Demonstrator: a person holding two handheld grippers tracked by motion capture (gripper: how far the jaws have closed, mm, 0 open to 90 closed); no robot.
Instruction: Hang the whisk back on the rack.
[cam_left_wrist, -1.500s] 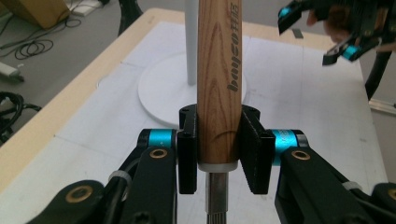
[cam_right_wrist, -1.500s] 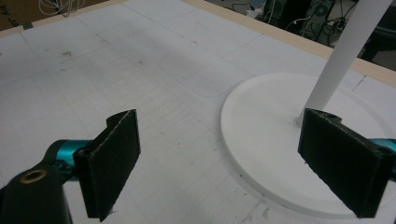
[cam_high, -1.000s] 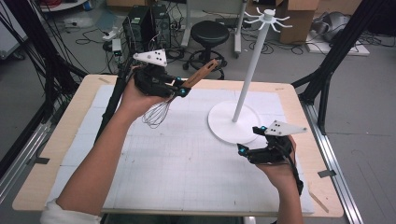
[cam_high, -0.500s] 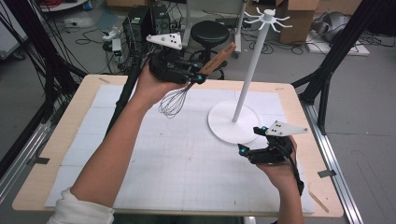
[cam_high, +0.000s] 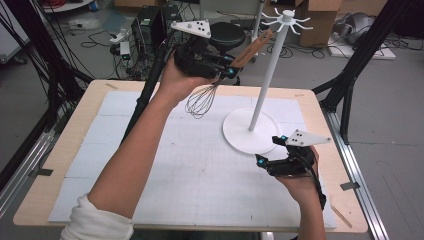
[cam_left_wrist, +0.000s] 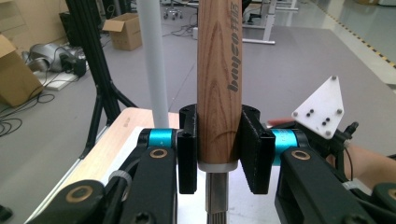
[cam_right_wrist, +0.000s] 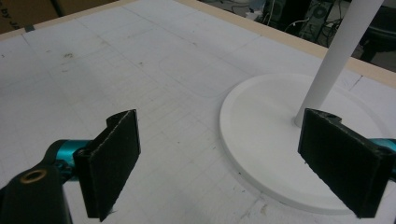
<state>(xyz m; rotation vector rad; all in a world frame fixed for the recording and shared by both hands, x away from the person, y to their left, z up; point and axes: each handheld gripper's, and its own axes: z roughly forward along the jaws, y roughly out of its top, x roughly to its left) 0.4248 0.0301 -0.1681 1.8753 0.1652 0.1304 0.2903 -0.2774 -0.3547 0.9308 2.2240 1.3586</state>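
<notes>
At the left, the left gripper (cam_high: 227, 67) has been raised higher above the far edge of the table (cam_high: 65, 130) than half a second ago, and the whisk (cam_high: 220, 82) is clamped in it by the wooden handle (cam_left_wrist: 218, 79), the wire head hanging down and the handle tip brought close to the hooks of the white stand (cam_high: 267, 75). The stand's round base (cam_right_wrist: 266, 140) has been left unmoved on the white mat (cam_high: 165, 165). At the right, the right gripper (cam_high: 267, 157) has been kept low just beside the base, its jaws spread wide with nothing between them.
</notes>
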